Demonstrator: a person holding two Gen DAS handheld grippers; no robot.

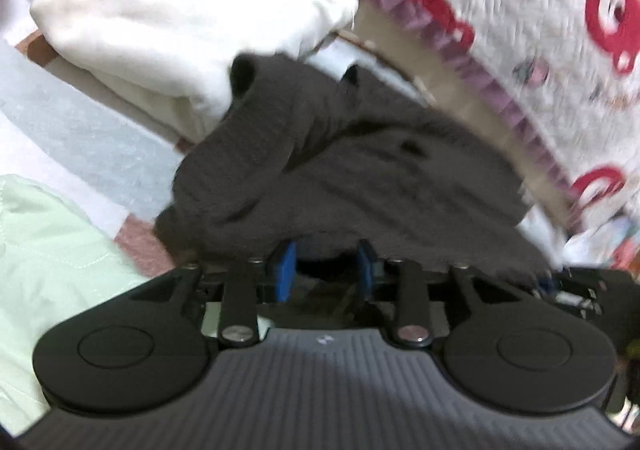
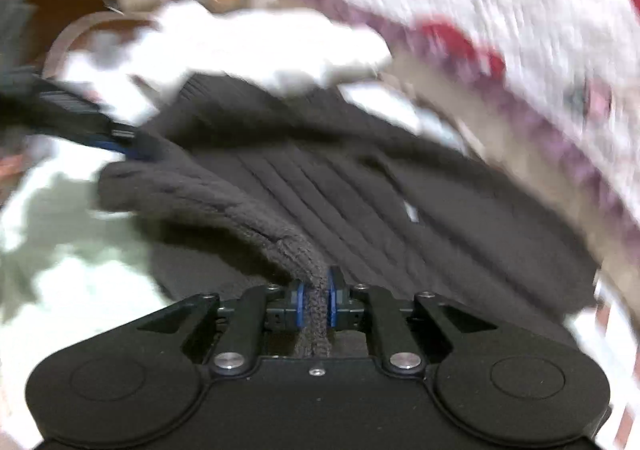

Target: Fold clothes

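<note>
The right claw (image 2: 316,300) pinches the edge of the dark sweater (image 2: 360,186) on the bed. The left claw (image 1: 326,270) is spread apart, so the sweater could bunch up when pulled.

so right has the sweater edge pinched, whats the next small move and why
Probably carry the right gripper with its pinched edge across the dark sweater, which lies rumpled. The left gripper stands open, the knit draped over its tips, so it likely needs a fresh hold first.
</note>
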